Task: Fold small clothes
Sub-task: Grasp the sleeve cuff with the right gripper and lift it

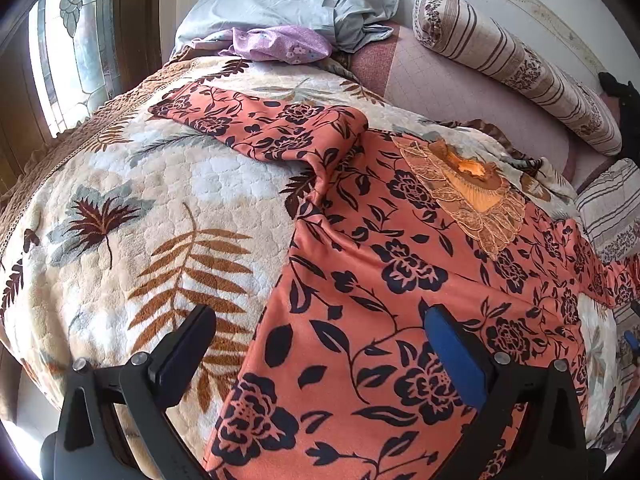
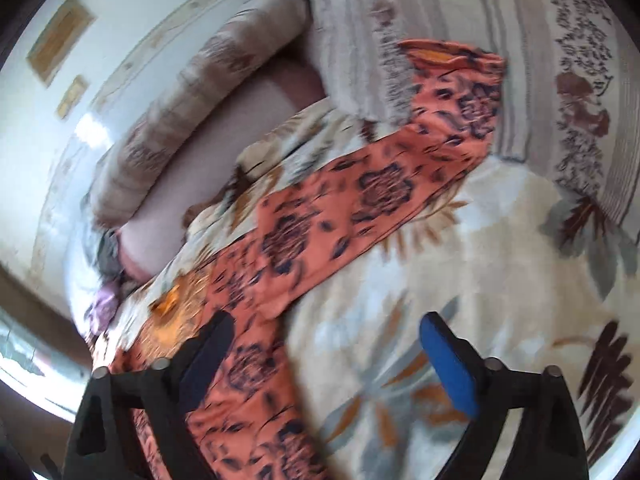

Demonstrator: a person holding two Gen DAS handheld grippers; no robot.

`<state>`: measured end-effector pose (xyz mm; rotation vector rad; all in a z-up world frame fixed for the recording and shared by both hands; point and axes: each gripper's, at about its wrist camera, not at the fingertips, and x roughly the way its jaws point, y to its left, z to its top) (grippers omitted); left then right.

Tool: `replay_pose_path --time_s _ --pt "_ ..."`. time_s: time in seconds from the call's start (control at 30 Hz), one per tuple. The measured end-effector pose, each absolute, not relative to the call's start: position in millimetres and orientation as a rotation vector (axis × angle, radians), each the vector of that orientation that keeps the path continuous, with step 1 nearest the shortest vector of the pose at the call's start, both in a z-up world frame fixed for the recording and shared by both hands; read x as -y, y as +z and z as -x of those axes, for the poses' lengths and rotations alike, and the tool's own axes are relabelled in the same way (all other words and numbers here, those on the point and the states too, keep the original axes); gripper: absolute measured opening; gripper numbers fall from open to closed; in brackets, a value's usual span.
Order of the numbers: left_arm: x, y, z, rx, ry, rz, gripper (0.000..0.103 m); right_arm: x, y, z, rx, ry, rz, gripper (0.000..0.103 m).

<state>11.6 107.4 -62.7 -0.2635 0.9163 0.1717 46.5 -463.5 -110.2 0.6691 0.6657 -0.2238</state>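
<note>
orange garment with dark navy floral print and a lace-trimmed neckline lies spread flat, face up, on the leaf-patterned blanket, one sleeve stretched out sideways, the other sleeve reaching onto a striped pillow.

Left tongs gape — right tongs too (both angled downward).

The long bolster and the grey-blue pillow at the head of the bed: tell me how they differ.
The bolster is a long firm roll, striped brown on cream with floral bands; the grey-blue pillow is plain, flat and creased. The bolster lies along the wall on the bare pink sheet; the pillow lies slumped, with a lilac flowered cloth in front of it. Neither touches the orange floral garment.
</note>
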Motion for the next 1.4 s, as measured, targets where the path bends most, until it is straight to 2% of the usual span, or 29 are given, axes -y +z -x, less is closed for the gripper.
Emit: replay_pose_path --time_s 0.03,0.27,0.4,0.57,0.6,0.63,0.73,0.83,1.03,1.13,1.27,1.4 --pt "-109.9 -66.3 -15.4 -0.921 0.172 0.265 0.103 484.5 -109.7 -53.7 -0.662 -0.280 -0.642 0.062" --pt "-113.0 -80.9 -38.5 -0.906 0.160 0.259 0.103 546.7 -65.2 -118.7 -0.642 -0.514 -0.104 0.062" --pt "-111.8 -88.0 -47.8 -0.907 0.144 0.253 0.103 552.5 -60.3 -169.4 -0.717 -0.570 0.229 0.063" --pt "-117.7 -91.1 -56.4 -0.901 0.134 0.251 0.103 584.7 -85.9 -207.4 -0.902 -0.620 0.291 0.061" --pt "-119.5 -90.1 -59.0 -0.894 0.134 0.249 0.103 587.0 -88.6 -208.9 -0.927 -0.597 0.263 0.039" --pt "-121.2 -88.8 -62.0 -0.888 0.135 0.248 0.103 589.4 -90.3 -210.4 -0.965 -0.585 0.233 0.006" --pt "-125.6 -81.1 -73.1 -0.854 0.125 0.254 0.103 585.3 -78.1 -209.5 -0.986 -0.549 0.131 0.006" --pt "-129.1 -72.2 -80.1 -0.801 0.110 0.257 0.103 563.6 -37.9 -205.4 -0.931 -0.449 0.012 0.006" --pt "-145.6 -79.2 -71.1 -0.783 0.122 0.276 0.103 453.8 65.6 -204.4 -0.768 -0.139 -0.164 0.006" --pt "-158.1 -72.0 -66.6 -0.749 0.127 0.329 0.103 382.4 98.5 -207.4 -0.693 0.047 -0.278 0.006" --pt "-166.1 -66.1 -61.8 -0.721 0.136 0.348 0.103 269.1 101.2 -209.4 -0.669 0.264 -0.331 0.006" --pt "-171.9 -64.0 -61.1 -0.712 0.127 0.384 0.103 170.7 63.6 -207.7 -0.693 0.445 -0.442 0.009"
